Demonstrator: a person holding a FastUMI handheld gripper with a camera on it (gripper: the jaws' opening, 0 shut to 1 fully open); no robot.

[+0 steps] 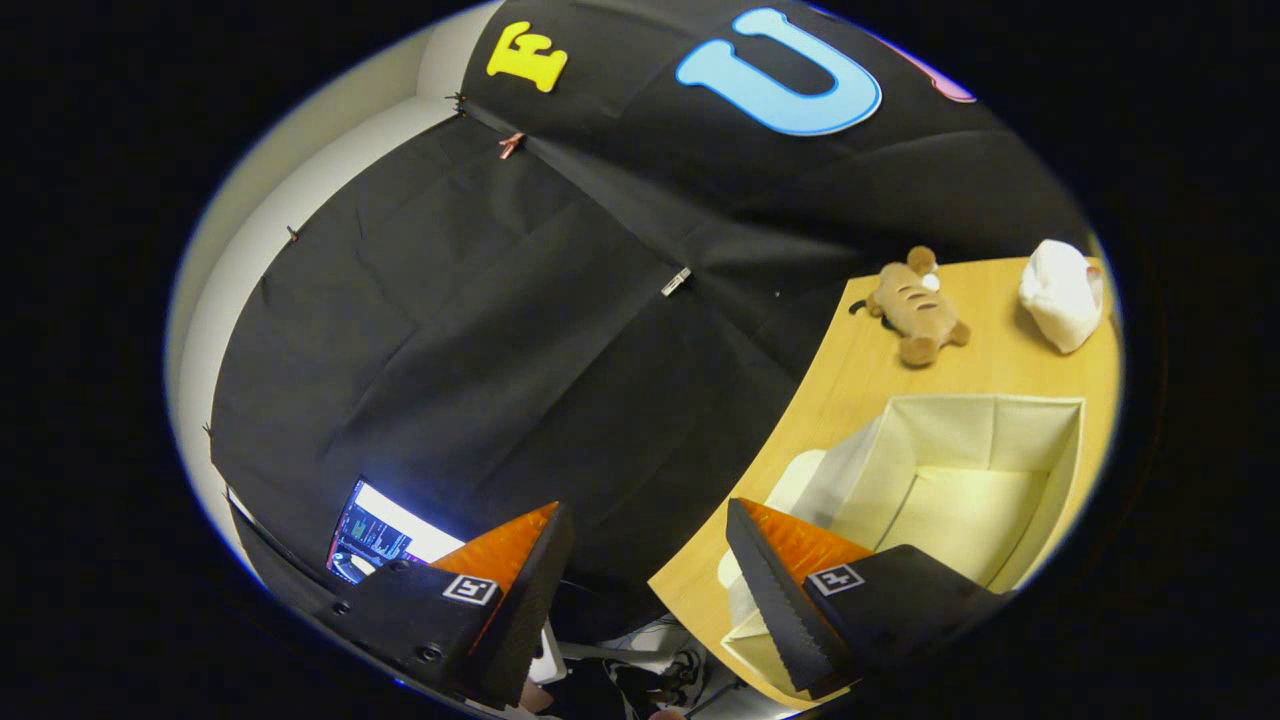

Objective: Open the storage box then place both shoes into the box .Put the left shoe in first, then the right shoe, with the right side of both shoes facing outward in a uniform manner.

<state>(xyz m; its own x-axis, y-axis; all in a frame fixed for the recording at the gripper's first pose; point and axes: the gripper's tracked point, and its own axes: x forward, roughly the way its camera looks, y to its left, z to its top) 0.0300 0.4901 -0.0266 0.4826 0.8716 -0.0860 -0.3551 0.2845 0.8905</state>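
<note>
Gripper (650,555), fingers spread and empty, hangs off the table (860,385) edge beside the open storage box (985,470), which looks light, soft-walled fabric.

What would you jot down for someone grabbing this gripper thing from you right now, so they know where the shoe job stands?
Gripper: open, fingers spread wide, holding nothing, tilted and aimed mostly at the black cloth wall off the table's edge.
Storage box: on the wooden table, just ahead of one finger, already open; the inside that shows looks empty.
Shoes: I cannot place them from here; dark items low between the fingers are too unclear to name.
Also on the table beyond the box: a brown plush toy and a white bundle.
Done: box opened.
Left: left shoe in first, then the right, right sides facing outward.
</note>
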